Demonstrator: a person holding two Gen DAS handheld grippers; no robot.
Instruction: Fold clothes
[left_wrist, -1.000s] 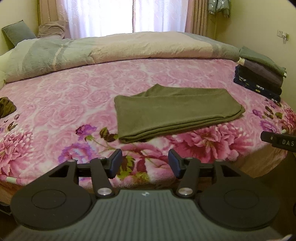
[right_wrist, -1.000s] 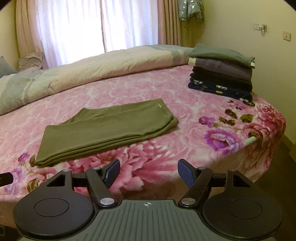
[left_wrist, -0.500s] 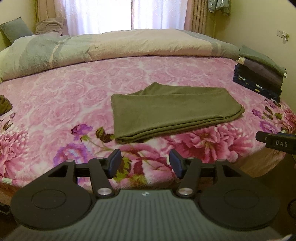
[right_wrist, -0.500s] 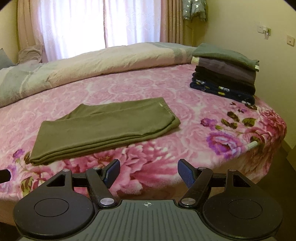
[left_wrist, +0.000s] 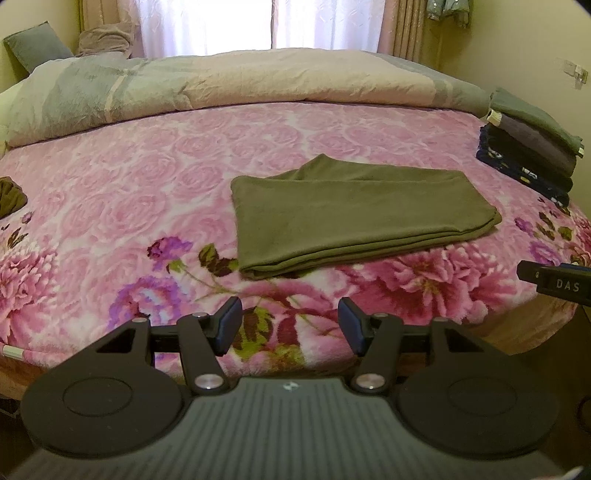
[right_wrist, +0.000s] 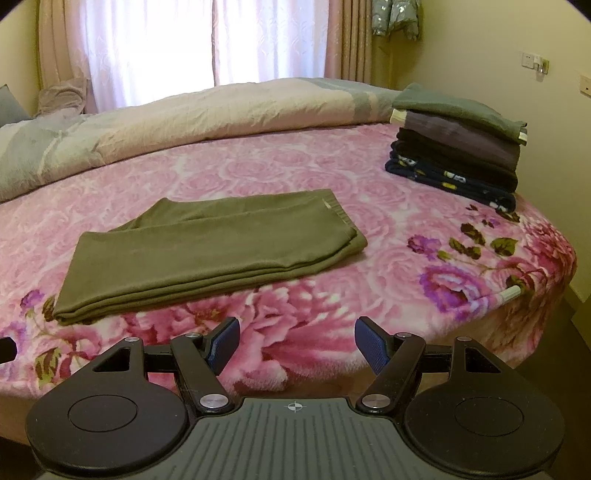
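Observation:
An olive-green garment (left_wrist: 354, 214) (right_wrist: 210, 251) lies folded into a long flat strip on the pink floral bed. My left gripper (left_wrist: 290, 325) hovers open over the bed's near edge, short of the strip's left end, with nothing between its fingers. My right gripper (right_wrist: 297, 341) is also open and empty, held in front of the strip's right half. Neither gripper touches the cloth. The tip of the right gripper (left_wrist: 554, 282) shows at the right edge of the left wrist view.
A stack of folded clothes (right_wrist: 458, 144) (left_wrist: 528, 151) sits at the bed's right edge near the wall. A rolled duvet (left_wrist: 221, 88) (right_wrist: 184, 118) runs along the far side under the curtains. A dark crumpled garment (left_wrist: 11, 195) lies at the far left. Pillows (left_wrist: 33, 48) sit back left.
Both views have shifted slightly, so the folded garment sits a little lower and nearer in frame. The cloth itself has not moved and both grippers stay open.

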